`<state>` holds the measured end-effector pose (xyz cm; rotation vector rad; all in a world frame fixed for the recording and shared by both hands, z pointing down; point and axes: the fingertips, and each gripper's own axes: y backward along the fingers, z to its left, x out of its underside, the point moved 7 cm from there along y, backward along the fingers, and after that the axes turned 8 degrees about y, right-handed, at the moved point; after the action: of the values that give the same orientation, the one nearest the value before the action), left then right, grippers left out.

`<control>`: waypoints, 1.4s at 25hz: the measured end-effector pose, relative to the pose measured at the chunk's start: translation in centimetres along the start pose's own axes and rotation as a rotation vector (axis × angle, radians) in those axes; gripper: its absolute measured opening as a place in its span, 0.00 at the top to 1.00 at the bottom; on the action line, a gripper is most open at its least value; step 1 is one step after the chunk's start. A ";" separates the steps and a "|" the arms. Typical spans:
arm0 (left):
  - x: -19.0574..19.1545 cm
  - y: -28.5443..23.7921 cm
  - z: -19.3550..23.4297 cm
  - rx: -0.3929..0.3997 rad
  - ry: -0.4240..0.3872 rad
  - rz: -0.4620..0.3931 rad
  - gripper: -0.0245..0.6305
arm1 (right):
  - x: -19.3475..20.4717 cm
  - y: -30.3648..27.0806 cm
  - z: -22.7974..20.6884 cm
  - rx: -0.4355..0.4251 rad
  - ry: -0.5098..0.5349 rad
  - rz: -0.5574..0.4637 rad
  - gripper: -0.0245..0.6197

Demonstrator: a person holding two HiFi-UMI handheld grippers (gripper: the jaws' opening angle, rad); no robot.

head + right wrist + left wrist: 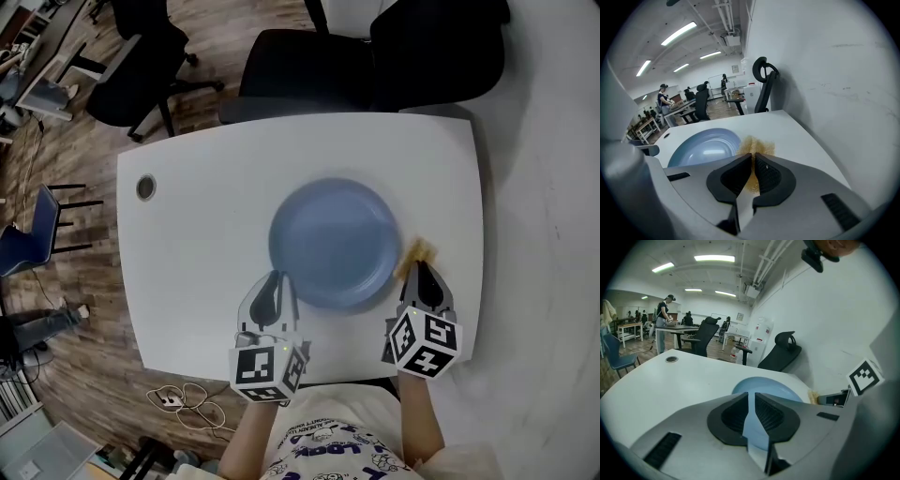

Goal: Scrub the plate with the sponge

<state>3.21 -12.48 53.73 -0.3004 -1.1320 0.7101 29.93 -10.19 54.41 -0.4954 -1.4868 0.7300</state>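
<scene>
A round blue plate (335, 242) lies in the middle of the white table (197, 244). A small yellow-brown sponge (420, 251) lies flat just off the plate's right rim. My right gripper (420, 267) is over the sponge's near end with its jaws shut to a thin slit. In the right gripper view the sponge (757, 145) shows past the tips of that gripper (753, 155) and through the slit. My left gripper (278, 278) is over the plate's near-left rim, shut. In the left gripper view the plate (764, 390) shows beyond this gripper (750, 394).
A cable grommet (145, 187) sits in the table's far-left corner. Black office chairs (309, 66) stand behind the table's far edge. A white wall runs along the right side. Cables (187, 401) lie on the wooden floor near my left.
</scene>
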 end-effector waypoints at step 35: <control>2.9 -2.0 4.3 0.005 0.214 0.189 0.91 | 0.4 -0.5 8.9 -0.107 0.080 0.036 0.90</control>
<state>0.78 -12.63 58.71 -0.4722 -0.9055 0.8262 21.14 -11.49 55.52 -0.6272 -1.4506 0.6532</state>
